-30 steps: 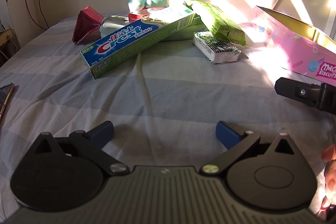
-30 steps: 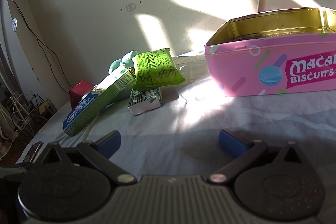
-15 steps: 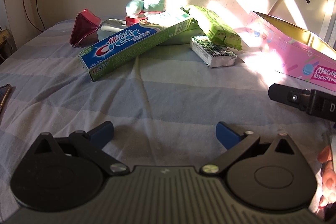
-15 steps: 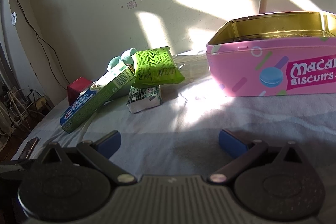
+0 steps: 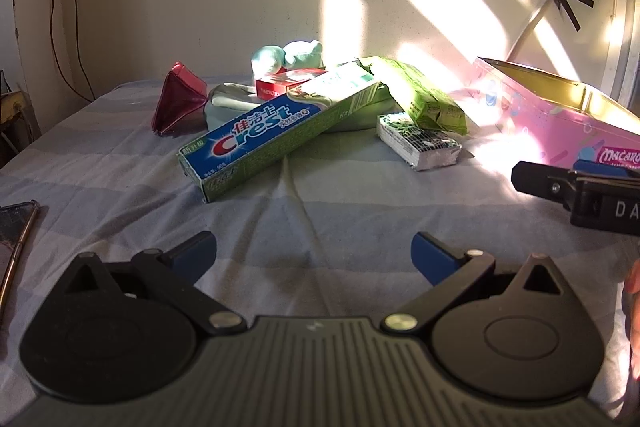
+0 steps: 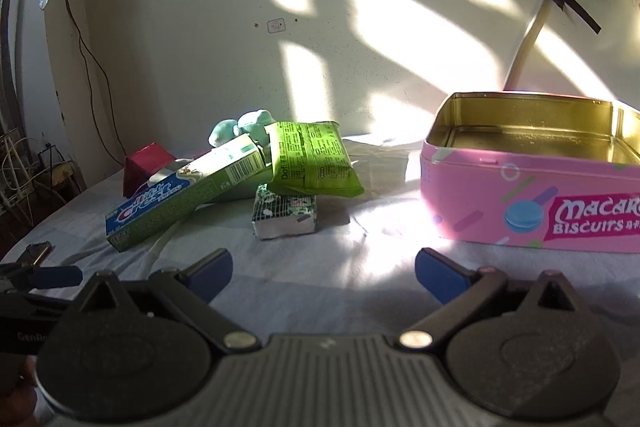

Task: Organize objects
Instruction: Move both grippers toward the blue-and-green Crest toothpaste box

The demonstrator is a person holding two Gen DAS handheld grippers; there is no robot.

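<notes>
The left gripper (image 5: 314,255) has its fingers spread wide over the bed (image 5: 320,211), holding nothing. Ahead of them lies the toothpaste box (image 5: 276,127), leaning on a pile with the green packet (image 5: 424,99) and foil block (image 5: 420,147). The right gripper (image 6: 324,273) is equally wide and empty; the pink tin (image 6: 532,203) stands ahead-right of its fingers, lid off.

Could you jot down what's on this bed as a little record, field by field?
surface: striped bedsheet
container: open pink biscuit tin, looks empty
pile: blue-green Crest toothpaste box, green snack packet resting on a small foil-wrapped block, dark red pouch, mint plush toy
left gripper: jaws open, holding nothing
right gripper: jaws open, holding nothing
</notes>
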